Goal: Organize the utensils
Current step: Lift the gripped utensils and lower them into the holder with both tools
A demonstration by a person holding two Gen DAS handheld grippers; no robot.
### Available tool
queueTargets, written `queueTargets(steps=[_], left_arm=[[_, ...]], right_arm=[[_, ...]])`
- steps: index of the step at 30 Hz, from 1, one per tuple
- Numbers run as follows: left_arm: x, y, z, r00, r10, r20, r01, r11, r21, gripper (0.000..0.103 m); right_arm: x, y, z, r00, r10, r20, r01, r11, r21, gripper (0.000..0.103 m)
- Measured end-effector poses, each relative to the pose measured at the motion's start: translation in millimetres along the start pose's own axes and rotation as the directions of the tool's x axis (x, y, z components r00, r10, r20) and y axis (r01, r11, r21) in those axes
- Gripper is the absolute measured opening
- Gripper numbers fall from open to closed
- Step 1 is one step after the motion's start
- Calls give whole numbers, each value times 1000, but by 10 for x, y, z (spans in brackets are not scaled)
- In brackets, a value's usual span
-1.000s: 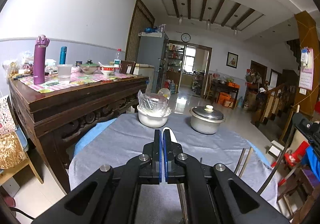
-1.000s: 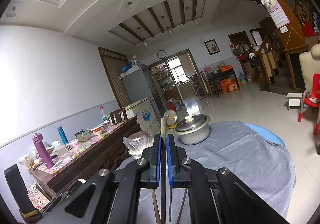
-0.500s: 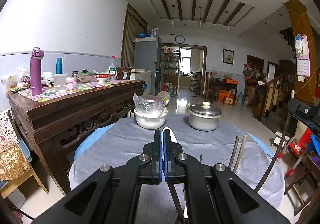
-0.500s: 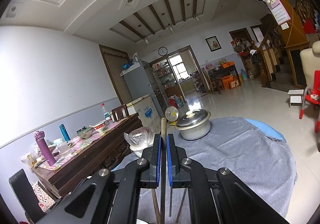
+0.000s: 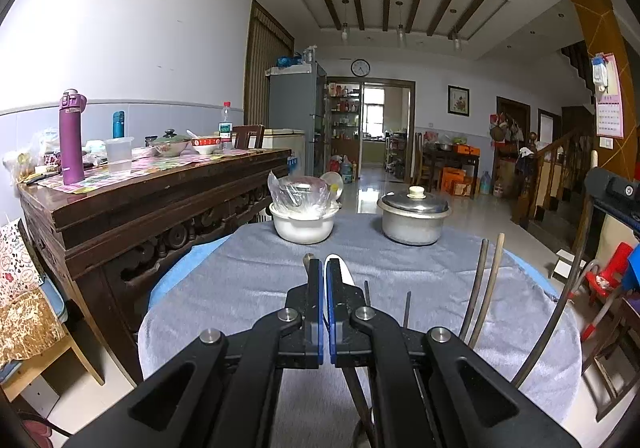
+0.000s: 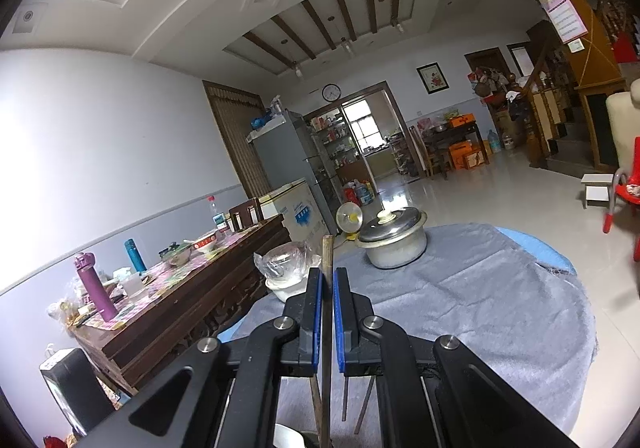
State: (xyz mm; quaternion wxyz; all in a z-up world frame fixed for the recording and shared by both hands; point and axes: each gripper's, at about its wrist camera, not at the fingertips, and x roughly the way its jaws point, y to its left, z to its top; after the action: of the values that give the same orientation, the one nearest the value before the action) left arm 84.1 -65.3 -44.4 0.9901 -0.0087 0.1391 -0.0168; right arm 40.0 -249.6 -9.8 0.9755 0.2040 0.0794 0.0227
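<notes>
One calendar [image 5: 609,95] hangs on the pillar; its writing is unreadable.

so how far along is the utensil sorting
Early, as far as these views show. Done: nothing visibly gathered yet. In hand: the right gripper is shut on one chopstick; the left gripper is shut, with nothing seen between its jaws. Left: two chopsticks lie loose on the grey cloth, and a white spoon lies just past the left gripper.
</notes>
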Motion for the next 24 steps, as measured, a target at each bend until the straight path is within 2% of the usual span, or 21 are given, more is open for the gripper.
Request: queueTargets(steps=[24], left_arm=[[-40,-3,-112,999,-26,-22,26,1000,11,2]], right_arm=[[20,113,-132,997,43,-69,-45,999,-25,6]])
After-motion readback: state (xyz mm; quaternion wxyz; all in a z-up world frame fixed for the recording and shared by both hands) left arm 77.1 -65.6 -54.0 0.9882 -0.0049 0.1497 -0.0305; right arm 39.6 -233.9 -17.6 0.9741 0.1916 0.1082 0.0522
